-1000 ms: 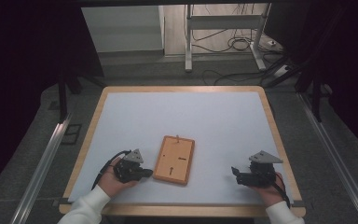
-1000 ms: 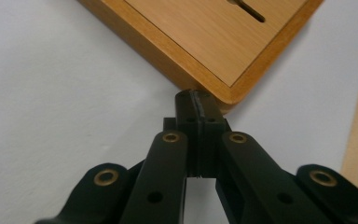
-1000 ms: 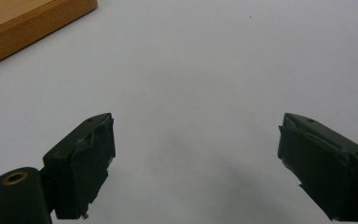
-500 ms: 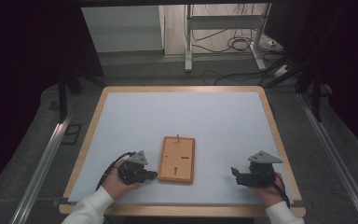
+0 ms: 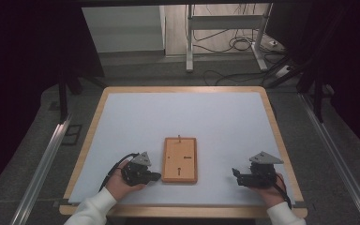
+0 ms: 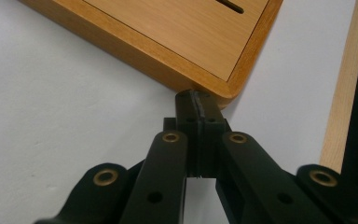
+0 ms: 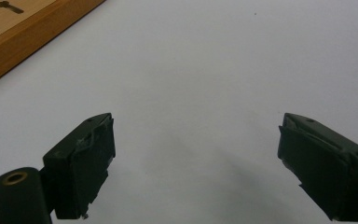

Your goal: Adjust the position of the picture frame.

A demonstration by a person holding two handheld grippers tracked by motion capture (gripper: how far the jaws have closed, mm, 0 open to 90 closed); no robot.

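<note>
Wooden board (image 5: 180, 160) lies flat on the worktop (image 5: 178, 117), near the front edge and about midway across; long axis runs front to back, away from the person, short ends facing near and far. Top face shows a thin dark slot and a small keyhole-shaped cut along the centre line; a small peg or mark sits at the far short edge, too small to tell which. Raised rim frames a lighter inset panel, seen close in the left gripper view (image 6: 177, 42). Left gripper (image 5: 153, 176) sits at the board's near left corner, jaws clenched together with nothing between them, tips touching the rounded corner of the rim. Right gripper (image 5: 235, 174) rests well apart from the board on the right, jaws released and spread wide over bare surface, pointing toward the board; its own view catches the board's edge (image 7: 23, 37) at upper left. Surface: pale grey-white mat inside a light wooden border, lying flat. Room: dark on both sides, grey floor beyond, metal rails (image 5: 42, 164) flanking the worktop, a metal stand (image 5: 225, 28) and loose cables (image 5: 234, 44) at the back
</note>
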